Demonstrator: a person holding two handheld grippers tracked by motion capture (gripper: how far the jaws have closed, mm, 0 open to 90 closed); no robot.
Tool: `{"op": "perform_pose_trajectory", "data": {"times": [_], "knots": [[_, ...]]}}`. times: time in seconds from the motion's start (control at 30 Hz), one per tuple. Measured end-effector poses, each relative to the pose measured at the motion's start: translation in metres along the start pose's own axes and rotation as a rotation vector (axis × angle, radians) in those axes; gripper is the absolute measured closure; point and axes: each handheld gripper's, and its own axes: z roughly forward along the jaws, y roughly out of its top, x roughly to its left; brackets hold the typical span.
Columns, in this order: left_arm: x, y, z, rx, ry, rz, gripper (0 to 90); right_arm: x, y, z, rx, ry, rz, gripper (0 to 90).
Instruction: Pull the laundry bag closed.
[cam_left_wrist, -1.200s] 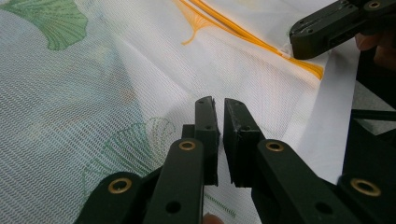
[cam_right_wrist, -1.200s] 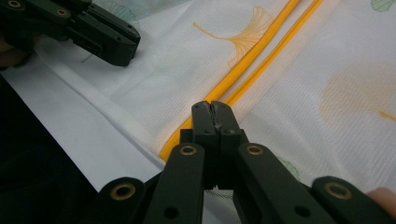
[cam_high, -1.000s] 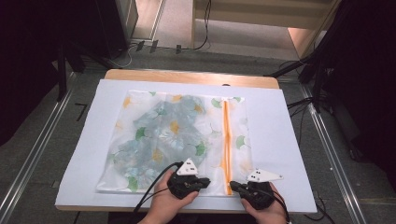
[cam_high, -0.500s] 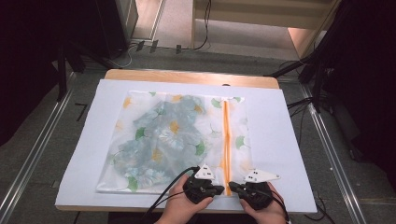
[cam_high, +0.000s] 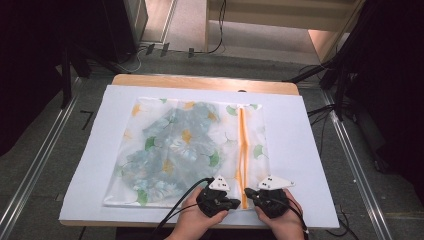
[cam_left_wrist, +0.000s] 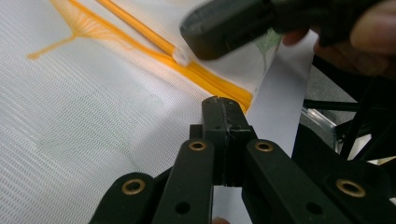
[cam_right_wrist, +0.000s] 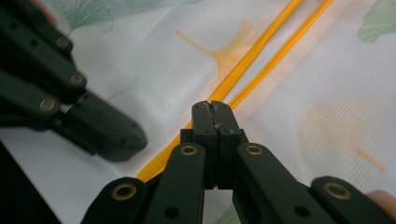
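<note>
A white mesh bag printed with green and orange leaves lies flat on the table, with folded patterned cloth inside. Its orange zipper runs from the far edge to the near edge. My left gripper is shut, its tip at the zipper's near end by the bag's corner. My right gripper is shut too, its tip resting over the zipper. In the left gripper view a small white tab sits at the right gripper's tip. Whether it is pinched I cannot tell.
A white sheet covers the wooden table under the bag. Metal rails run along both sides on the floor. Cables and dark stands lie beyond the far edge. Both hands sit at the near edge.
My left gripper has shifted a little to the right, closing in on the zipper's near end beside the right gripper. The right gripper and the bag have stayed put.
</note>
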Motion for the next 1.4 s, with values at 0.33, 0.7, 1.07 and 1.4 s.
{"op": "perform_pose_trajectory", "data": {"times": [0.33,0.7,1.07,1.4], "knots": [[0.001,-0.001,0.0,-0.003,-0.006,0.002,90.0,-0.024,0.009,-0.009,-0.05,0.071,0.043,90.0],[0.003,-0.001,0.0,-0.002,-0.018,-0.007,90.0,-0.014,-0.011,-0.004,-0.026,0.126,0.122,68.9],[0.003,-0.001,0.0,-0.002,-0.02,-0.006,90.0,0.0,-0.012,0.001,0.015,0.032,0.043,90.0],[0.003,-0.001,0.0,-0.003,-0.021,-0.008,90.0,0.003,-0.003,-0.002,-0.005,-0.006,0.003,90.0]]}}
